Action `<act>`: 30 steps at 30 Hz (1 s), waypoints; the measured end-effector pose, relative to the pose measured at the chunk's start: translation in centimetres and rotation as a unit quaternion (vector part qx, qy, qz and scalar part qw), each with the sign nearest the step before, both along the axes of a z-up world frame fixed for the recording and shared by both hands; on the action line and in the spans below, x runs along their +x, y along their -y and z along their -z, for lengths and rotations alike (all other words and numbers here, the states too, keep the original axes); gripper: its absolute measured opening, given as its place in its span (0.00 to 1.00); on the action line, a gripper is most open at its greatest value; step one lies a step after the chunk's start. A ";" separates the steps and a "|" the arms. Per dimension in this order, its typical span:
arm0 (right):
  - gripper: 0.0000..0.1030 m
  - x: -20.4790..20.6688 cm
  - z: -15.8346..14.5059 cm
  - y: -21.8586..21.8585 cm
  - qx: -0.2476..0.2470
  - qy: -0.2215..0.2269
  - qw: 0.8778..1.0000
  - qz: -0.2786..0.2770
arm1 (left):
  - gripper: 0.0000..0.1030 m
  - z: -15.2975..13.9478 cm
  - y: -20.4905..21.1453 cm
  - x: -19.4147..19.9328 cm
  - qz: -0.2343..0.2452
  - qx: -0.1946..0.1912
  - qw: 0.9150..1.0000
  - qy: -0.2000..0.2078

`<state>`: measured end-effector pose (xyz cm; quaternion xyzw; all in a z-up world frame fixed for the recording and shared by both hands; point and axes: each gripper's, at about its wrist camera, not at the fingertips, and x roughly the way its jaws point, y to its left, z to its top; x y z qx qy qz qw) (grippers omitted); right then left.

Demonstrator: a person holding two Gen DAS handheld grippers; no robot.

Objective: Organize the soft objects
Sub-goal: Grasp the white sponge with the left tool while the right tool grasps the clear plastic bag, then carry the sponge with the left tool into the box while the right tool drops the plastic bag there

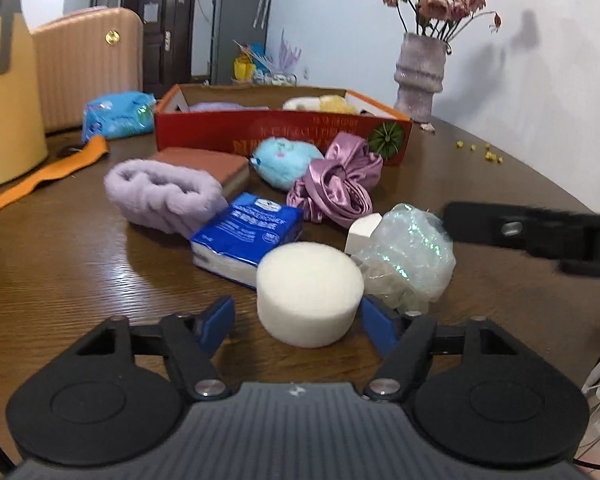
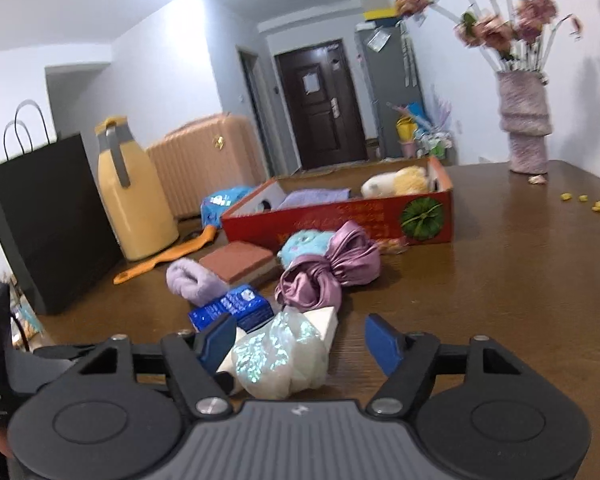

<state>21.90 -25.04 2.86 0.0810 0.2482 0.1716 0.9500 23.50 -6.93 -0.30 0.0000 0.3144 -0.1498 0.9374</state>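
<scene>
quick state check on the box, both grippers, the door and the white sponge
red box: open-topped, soft items inside
left gripper: open, fingers either side of the round white sponge, not pressing
right gripper: open, iridescent bath pouf between the fingers, not gripped
door: closed

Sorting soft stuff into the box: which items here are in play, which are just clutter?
In play:
- red box
- white round sponge
- iridescent bath pouf
- blue tissue pack
- lilac fluffy band
- purple satin scrunchie
- blue plush toy
- brown sponge block

Clutter:
- vase of flowers
- yellow jug
- black paper bag
- pink suitcase
</scene>
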 end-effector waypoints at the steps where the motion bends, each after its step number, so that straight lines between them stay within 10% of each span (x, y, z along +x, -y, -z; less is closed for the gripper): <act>1: 0.66 0.7 0.4 -0.4 -0.002 -0.008 1.000 -0.005 | 0.63 0.1 0.0 0.2 0.004 -0.003 1.000 -0.003; 6: 0.35 2.7 2.0 -1.4 0.001 -0.045 0.999 -0.028 | 0.54 0.3 -0.1 0.5 0.010 -0.010 1.000 -0.005; 30: 0.11 -5.2 -0.1 1.3 0.005 -0.011 1.000 0.011 | 0.51 -3.3 -0.3 -6.3 0.009 -0.015 0.999 0.046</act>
